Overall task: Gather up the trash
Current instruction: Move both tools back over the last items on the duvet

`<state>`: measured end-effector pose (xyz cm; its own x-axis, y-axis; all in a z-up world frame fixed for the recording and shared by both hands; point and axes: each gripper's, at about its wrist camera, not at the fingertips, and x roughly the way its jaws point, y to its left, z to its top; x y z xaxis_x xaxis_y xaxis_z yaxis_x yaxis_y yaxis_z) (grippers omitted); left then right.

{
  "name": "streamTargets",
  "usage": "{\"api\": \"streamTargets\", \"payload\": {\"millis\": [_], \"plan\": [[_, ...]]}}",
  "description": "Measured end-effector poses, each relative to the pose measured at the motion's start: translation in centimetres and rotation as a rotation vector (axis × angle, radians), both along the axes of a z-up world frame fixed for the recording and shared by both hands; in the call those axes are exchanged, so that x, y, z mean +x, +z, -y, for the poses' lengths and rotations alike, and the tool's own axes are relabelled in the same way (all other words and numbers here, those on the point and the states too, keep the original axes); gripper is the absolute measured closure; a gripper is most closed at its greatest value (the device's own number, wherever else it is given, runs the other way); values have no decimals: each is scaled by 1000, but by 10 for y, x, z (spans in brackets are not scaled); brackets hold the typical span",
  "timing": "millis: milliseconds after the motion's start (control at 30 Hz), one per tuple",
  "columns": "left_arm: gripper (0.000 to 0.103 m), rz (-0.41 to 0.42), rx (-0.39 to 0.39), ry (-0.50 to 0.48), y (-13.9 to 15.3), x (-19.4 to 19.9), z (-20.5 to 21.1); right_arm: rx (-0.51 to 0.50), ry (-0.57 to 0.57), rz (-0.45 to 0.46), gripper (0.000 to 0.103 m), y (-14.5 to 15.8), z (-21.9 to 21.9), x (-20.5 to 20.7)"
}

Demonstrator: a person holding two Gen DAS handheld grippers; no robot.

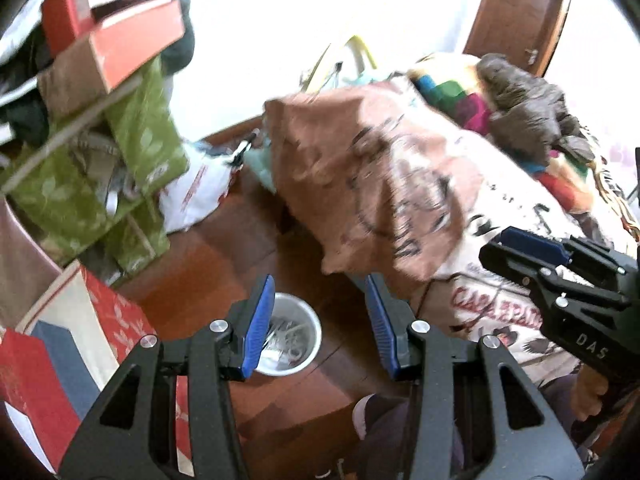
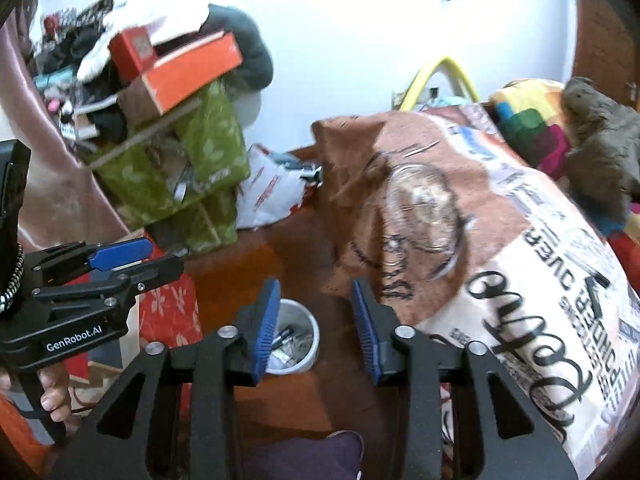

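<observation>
A small white bin [image 1: 308, 336] with trash inside stands on the wooden floor; it also shows in the right wrist view [image 2: 304, 336]. My left gripper [image 1: 320, 320] is open and empty above the bin. My right gripper [image 2: 316, 324] is open and empty above the same bin. The right gripper also shows at the right edge of the left wrist view [image 1: 520, 256]. The left gripper also shows at the left of the right wrist view [image 2: 132, 260]. A clear plastic piece [image 2: 420, 208] lies on the printed bedcover [image 2: 520, 260].
A bed with a brown and white printed cover [image 1: 400, 184] fills the right. A brown cloth [image 1: 532, 112] lies on it. Green bags [image 1: 120, 168], orange boxes [image 1: 132, 40] and a white plastic bag [image 1: 196, 196] pile up at the left. Red boxes [image 1: 48, 380] stand near left.
</observation>
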<state>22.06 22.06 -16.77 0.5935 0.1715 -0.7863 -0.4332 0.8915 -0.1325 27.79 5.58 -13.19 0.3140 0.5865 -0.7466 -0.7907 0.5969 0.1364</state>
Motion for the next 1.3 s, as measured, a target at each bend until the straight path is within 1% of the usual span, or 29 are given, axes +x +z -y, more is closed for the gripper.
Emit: {"api": "streamTargets", "payload": {"millis": [67, 167, 300, 500, 600, 767, 833, 1000, 1067, 1167, 1300], "plan": [[57, 24, 7, -14, 13, 4, 13, 24, -19, 12, 59, 8, 16, 1], [56, 47, 11, -48, 27, 14, 36, 41, -56, 51, 58, 19, 43, 4], [46, 65, 26, -97, 40, 31, 67, 64, -107, 69, 56, 31, 81, 19], [45, 63, 58, -203, 49, 72, 121, 59, -203, 119, 56, 38, 134, 49], [45, 59, 53, -253, 47, 97, 146, 50, -266, 124, 55, 36, 163, 70], [45, 35, 43, -334, 33, 140, 185, 12, -356, 107, 55, 21, 199, 106], [45, 22, 36, -362, 26, 156, 197, -14, -391, 93, 55, 9, 213, 123], [45, -16, 25, -420, 2, 195, 218, -45, -421, 47, 55, -18, 235, 157], [45, -28, 22, -432, -7, 204, 221, -10, -416, 24, 55, -27, 240, 168], [45, -55, 14, -445, -26, 218, 224, 15, -431, -48, 55, -47, 242, 195], [45, -97, -10, -446, -53, 236, 225, -21, -456, -99, 55, -76, 233, 232]]}}
